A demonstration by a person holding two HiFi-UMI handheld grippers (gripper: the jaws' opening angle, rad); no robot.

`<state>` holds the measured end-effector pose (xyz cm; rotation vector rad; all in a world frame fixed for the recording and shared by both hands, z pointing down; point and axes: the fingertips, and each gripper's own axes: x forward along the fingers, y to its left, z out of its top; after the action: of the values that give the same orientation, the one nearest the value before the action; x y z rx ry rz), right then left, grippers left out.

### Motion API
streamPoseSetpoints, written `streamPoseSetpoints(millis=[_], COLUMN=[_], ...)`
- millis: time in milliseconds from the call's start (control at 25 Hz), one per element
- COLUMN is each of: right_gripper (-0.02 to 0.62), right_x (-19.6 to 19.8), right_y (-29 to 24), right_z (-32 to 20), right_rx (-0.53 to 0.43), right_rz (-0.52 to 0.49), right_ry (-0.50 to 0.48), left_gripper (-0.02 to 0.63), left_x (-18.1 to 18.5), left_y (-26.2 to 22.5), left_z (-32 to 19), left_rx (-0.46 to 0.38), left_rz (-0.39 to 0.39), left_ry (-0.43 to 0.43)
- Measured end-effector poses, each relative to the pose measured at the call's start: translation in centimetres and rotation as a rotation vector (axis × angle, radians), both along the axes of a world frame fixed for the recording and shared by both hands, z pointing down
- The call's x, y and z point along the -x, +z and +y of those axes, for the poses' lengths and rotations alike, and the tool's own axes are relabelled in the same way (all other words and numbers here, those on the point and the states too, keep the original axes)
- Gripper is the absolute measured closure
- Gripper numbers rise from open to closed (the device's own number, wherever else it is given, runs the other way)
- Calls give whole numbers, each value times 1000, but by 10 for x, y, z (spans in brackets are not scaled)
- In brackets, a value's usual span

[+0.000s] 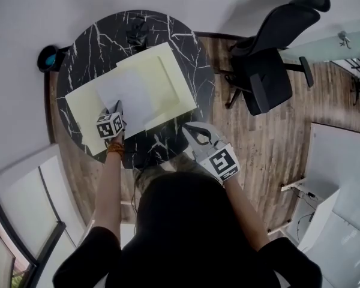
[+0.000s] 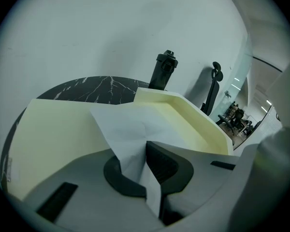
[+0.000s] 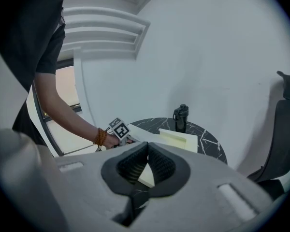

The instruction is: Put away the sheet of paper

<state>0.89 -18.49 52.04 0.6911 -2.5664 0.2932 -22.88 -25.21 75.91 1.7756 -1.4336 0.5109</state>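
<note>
The left gripper (image 1: 116, 108) pinched the near edge of the white paper sheet (image 1: 131, 92), which lay on the open pale-yellow cardboard folder (image 1: 171, 77), probably to slide it inside. The right gripper (image 1: 191, 131), pressed together and empty, hung clear at the round black marble table's (image 1: 90, 47) near edge.

The sheet of paper (image 1: 129, 95) looks matt and creased, the folder (image 1: 168, 71) smooth, the table (image 1: 90, 47) veined black marble.

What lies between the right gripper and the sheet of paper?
Head view: bare marble table by the right gripper, then the pale yellow folder under the sheet of paper.
</note>
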Motion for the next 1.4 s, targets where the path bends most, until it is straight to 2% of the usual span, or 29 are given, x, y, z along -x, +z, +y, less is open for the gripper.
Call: streamPoseSetpoints(millis=[160,360,600,880,960,1000,1080,1400], right_gripper=[597,597,597,597,597,597,597,597], right_x=[24,38,30,21,20,20,20,22], right_y=[-5,-8,-4,-3,-4,-4,-3,-1], right_z=[3,9,12,14,16,16,17,16], right_rx=[2,-3,6,5,3,3,5,10], right_rz=[-17,-10,9,19,16,13,10,3], right_ry=[-48,-89,-68,-41,-39,-37,-37,-42], left_gripper=[600,600,600,596,484,390,370,371], left_x=[-4,-15,-29,-48,-48,-49,-47,-20], left_y=[0,-1,-3,3,3,3,0,-13], left_z=[-6,-19,-33,-41,-39,-37,-32,1], left_rx=[-11,-23,-40,-23,-21,-20,-21,-113], left_rz=[48,76,81,89,87,83,41,-244], left_ry=[-29,-21,5,25,32,46,93,314])
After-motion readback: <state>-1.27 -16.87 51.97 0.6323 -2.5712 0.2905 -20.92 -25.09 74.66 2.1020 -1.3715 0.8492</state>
